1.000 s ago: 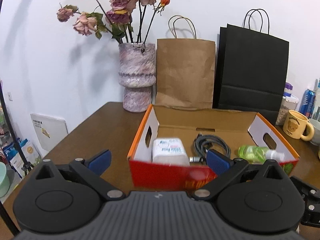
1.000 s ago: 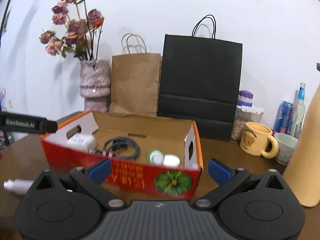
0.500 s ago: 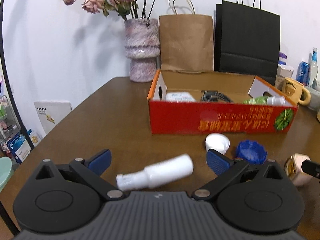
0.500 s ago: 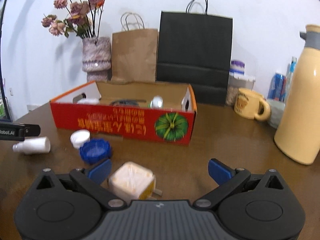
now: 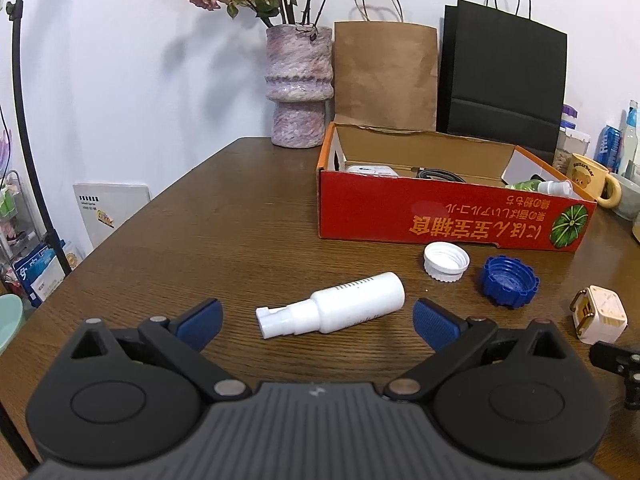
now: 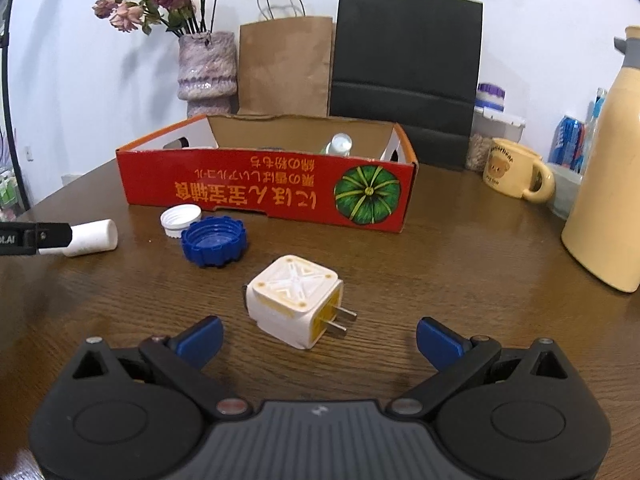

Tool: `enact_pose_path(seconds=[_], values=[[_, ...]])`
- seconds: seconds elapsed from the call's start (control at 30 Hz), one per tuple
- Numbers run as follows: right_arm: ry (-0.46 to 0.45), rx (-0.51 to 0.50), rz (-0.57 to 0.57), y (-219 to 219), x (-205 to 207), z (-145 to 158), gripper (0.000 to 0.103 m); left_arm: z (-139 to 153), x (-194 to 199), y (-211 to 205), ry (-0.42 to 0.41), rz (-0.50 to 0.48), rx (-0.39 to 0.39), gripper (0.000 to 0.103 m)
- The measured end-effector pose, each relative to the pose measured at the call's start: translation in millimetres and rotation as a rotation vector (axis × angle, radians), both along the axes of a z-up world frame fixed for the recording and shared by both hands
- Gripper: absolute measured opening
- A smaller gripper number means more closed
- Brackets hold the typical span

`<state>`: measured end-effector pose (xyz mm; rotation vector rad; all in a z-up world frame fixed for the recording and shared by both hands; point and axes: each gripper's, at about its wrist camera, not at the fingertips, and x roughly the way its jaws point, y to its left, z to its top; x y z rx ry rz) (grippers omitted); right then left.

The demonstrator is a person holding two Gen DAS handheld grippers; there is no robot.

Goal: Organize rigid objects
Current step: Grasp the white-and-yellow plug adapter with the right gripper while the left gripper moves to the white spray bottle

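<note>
With both our left gripper (image 5: 316, 318) and right gripper (image 6: 319, 336) spread and empty, the red cardboard box (image 5: 448, 220) holds seemingly three items, while the white spray bottle (image 5: 336, 310), white ribbed cap (image 5: 446, 260), blue ribbed cap (image 5: 509, 286) and cream cube plug adapter (image 6: 296, 300) wait outside on the brown wooden table (image 5: 224, 236).

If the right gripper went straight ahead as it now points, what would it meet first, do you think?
Most likely the white cube-shaped plug adapter lying between the open right gripper's fingers; the red cardboard box stands farther behind.

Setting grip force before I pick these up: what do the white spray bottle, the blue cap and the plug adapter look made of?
White spray bottle: seemingly matte opaque plastic, soft even sheen.
Blue cap: hard molded plastic, glossy, with ribbed edge.
Plug adapter: rigid white plastic shell with a yellowish face; its two prongs look like bare metal.
</note>
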<state>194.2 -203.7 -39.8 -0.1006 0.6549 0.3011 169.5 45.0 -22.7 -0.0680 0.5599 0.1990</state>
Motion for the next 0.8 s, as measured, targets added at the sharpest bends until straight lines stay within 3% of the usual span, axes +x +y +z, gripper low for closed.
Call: enact_pose_path(seconds=[0.3,0.4,0.43,0.47,0.8], values=[[0.060,0.001,-0.018,13.6,27.6,-6.3,0.102,0.3,0.2,1.7,0.001,0.004,-0.014,0.103],[0.059,0.015,-0.018,15.5,33.0,-6.4,0.086,-0.2,0.5,1.8,0.003,0.005,-0.012,0.103],[0.050,0.029,-0.015,14.9,32.3,-5.5,0.072,-0.2,0.5,2.0,0.003,0.006,-0.013,0.103],[0.042,0.033,-0.011,14.7,31.0,-4.6,0.065,-0.1,0.5,2.3,0.003,0.007,-0.014,0.103],[-0.036,0.039,-0.039,10.7,19.1,3.1,0.065,-3.0,4.1,1.3,0.021,0.022,-0.005,0.103]])
